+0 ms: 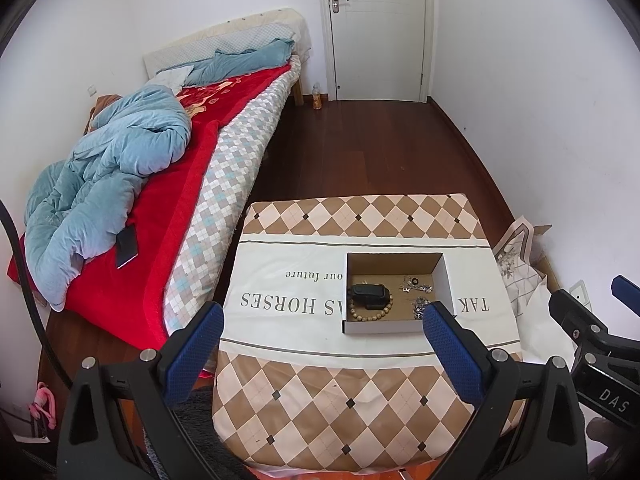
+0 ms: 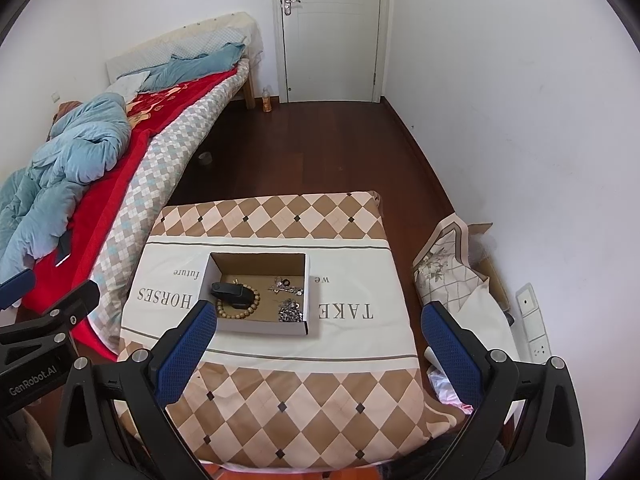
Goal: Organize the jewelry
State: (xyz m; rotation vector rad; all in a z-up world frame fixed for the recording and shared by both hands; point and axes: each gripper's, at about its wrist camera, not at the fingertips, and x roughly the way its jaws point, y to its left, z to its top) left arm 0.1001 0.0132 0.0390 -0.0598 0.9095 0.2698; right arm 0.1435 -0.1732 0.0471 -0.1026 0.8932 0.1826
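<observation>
Two tools hover above the near edge of the cloth-covered surface (image 1: 400, 400), both spread wide and empty: the left tool (image 1: 322, 320) and the right tool (image 2: 316, 320). A shallow cardboard box (image 2: 264, 326) sits open-topped in the middle of the cloth, its long axis running left to right, parallel to the printed words. Inside, a wooden bead bracelet (image 2: 240, 308) lies flat at the left end, ringed around a small black device (image 2: 228, 292). Two tangled heaps of silvery jewelry (image 2: 289, 312) lie at the right end, one behind the other. A bed (image 1: 160, 216) stands just left of the surface.
</observation>
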